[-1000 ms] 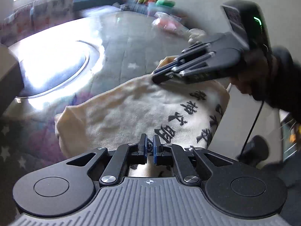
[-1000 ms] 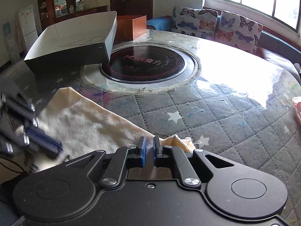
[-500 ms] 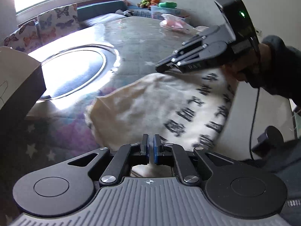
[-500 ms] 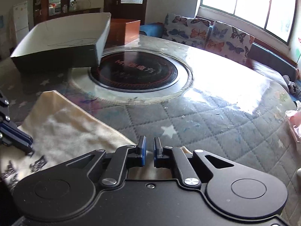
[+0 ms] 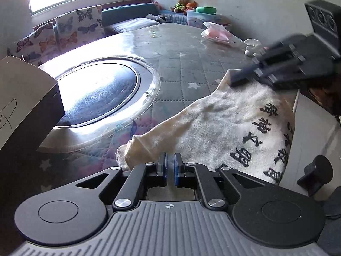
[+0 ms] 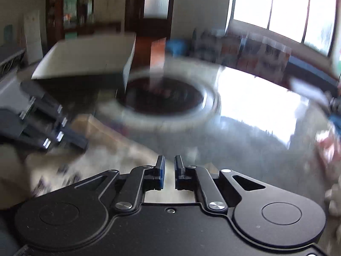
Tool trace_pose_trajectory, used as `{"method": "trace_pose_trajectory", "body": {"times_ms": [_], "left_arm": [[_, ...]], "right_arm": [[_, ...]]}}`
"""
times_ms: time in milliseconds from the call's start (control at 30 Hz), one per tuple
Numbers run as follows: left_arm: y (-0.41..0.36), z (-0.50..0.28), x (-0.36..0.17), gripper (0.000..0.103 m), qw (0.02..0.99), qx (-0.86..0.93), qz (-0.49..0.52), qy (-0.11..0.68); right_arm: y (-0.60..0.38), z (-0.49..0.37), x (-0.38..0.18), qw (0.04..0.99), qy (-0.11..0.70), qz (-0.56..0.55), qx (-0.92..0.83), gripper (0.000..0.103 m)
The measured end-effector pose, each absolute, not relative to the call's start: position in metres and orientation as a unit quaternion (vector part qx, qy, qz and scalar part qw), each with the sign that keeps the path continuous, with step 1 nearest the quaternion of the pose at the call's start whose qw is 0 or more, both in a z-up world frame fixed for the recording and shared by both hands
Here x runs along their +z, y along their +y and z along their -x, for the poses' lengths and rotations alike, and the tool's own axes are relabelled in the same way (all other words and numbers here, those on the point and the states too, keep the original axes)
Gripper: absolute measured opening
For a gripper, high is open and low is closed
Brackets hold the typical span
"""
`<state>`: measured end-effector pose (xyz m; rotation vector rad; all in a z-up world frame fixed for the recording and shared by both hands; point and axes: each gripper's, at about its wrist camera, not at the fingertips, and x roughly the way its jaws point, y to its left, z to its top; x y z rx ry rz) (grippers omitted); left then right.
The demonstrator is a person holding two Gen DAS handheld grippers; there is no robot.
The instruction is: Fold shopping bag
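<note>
The cream shopping bag (image 5: 223,123) with black printed characters lies across the near edge of the round quilted table (image 5: 181,70), spread from about 6 o'clock to 3 o'clock in the left wrist view, its printed side hanging over the table's rim. The left hand-held gripper (image 5: 169,168) sits at 6 o'clock in that view with its blue pads nearly together, clenched on a fold of the bag's edge that bunches up just in front of the pads. The right hand-held gripper (image 5: 240,79) reaches in from 3 o'clock, blurred, its tip pinching the bag's far corner. In the right wrist view, heavily smeared, that gripper's pads stand close together with pale cloth showing between them. A dark round inset plate (image 5: 100,91) fills the table's middle at 10 o'clock, a grey cardboard box (image 5: 21,106) stands at 9 o'clock, and a pink plastic bag (image 5: 216,32) lies at 1 o'clock.
</note>
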<state>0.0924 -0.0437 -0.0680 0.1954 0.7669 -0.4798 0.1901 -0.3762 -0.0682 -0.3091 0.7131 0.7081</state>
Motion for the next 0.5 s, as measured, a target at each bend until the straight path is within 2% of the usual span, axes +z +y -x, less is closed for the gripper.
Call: {"method": "trace_pose_trajectory", "body": {"times_ms": [67,267,500], "left_arm": [[-0.044,-0.094,-0.068,0.008,0.896,-0.228,-0.091,0.370],[-0.049,-0.100,-0.070,0.006,0.904,-0.200,-0.147,0.347],[-0.035,-0.122,-0.066,0.006,0.908,-0.180,-0.106,0.362]], "right_arm": [[-0.375,-0.194,-0.081,0.857,0.366,0.156,0.327,0.008],[-0.365,-0.192,-0.091,0.876,0.337,0.155,0.309,0.008],[-0.355,-0.216,-0.094,0.891,0.303,0.152,0.302,0.008]]}}
